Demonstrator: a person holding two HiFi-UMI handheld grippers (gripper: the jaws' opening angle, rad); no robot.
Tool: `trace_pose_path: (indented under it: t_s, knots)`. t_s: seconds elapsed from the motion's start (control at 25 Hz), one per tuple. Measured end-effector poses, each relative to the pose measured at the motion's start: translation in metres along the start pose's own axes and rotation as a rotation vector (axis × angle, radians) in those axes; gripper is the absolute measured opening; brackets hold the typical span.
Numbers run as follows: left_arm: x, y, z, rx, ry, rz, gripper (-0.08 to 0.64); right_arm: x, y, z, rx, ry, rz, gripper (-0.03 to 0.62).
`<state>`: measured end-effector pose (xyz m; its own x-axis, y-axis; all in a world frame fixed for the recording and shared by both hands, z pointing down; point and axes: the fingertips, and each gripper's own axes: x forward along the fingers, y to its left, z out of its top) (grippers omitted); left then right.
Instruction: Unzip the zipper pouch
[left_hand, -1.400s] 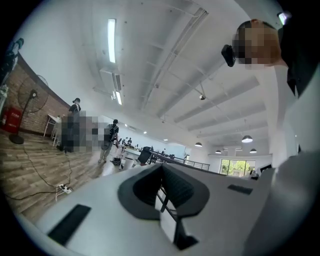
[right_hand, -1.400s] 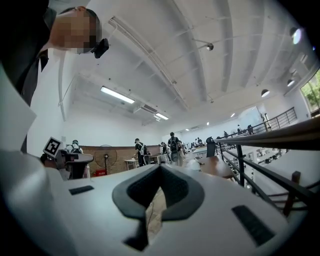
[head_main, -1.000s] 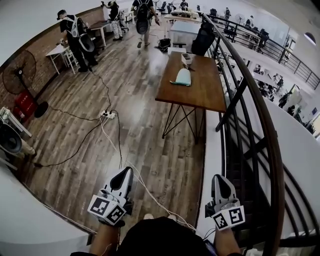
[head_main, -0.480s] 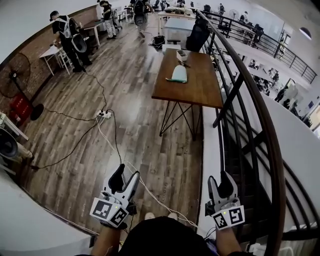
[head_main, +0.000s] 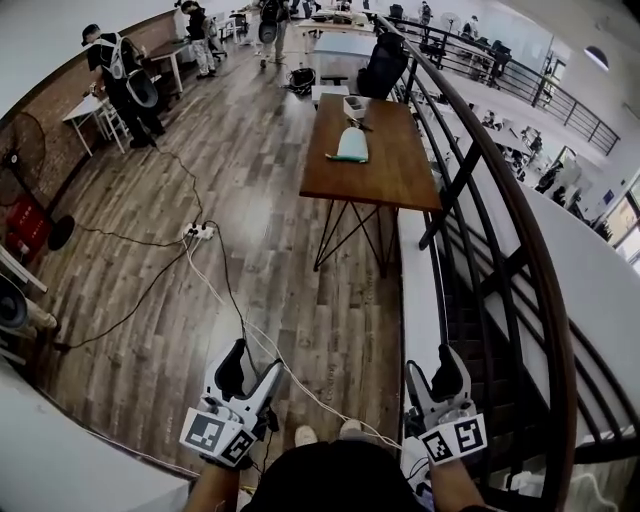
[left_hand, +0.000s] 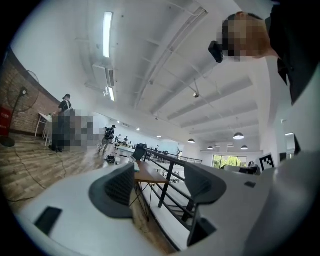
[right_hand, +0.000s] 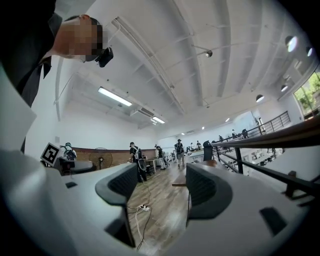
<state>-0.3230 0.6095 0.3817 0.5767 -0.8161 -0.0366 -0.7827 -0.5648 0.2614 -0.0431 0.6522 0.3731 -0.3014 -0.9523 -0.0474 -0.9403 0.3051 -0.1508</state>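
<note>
With my left gripper (head_main: 252, 362) and right gripper (head_main: 433, 365) opening empty, the zipper pouch (head_main: 352, 147) far ahead of the jaws looks soft and light: I'd pin one end, pinch the pull.

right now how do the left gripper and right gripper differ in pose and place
The left gripper leans rightward; the right gripper leans slightly leftward. The left gripper is over the wood floor; the right gripper is over the white ledge by the stairs. Shared: fingers opening, nothing between them.
</note>
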Motion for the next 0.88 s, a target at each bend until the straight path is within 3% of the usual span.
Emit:
trace_pose_path:
  t_s: [0.16, 0.52, 0.88]
  knots:
    - [0.000, 0.012, -0.005, -0.026, 0.010, 0.003, 0.304, 0.002, 0.010, 0.000, -0.037, 0.016, 0.005, 0.290]
    - [0.026, 0.027, 0.001, -0.020, 0.008, 0.034, 0.302, 0.038, -0.019, -0.001, -0.027, 0.007, 0.009, 0.258]
    - [0.130, 0.035, 0.006, 0.012, 0.011, 0.083, 0.302, 0.126, -0.103, -0.003, -0.014, -0.005, 0.092, 0.245]
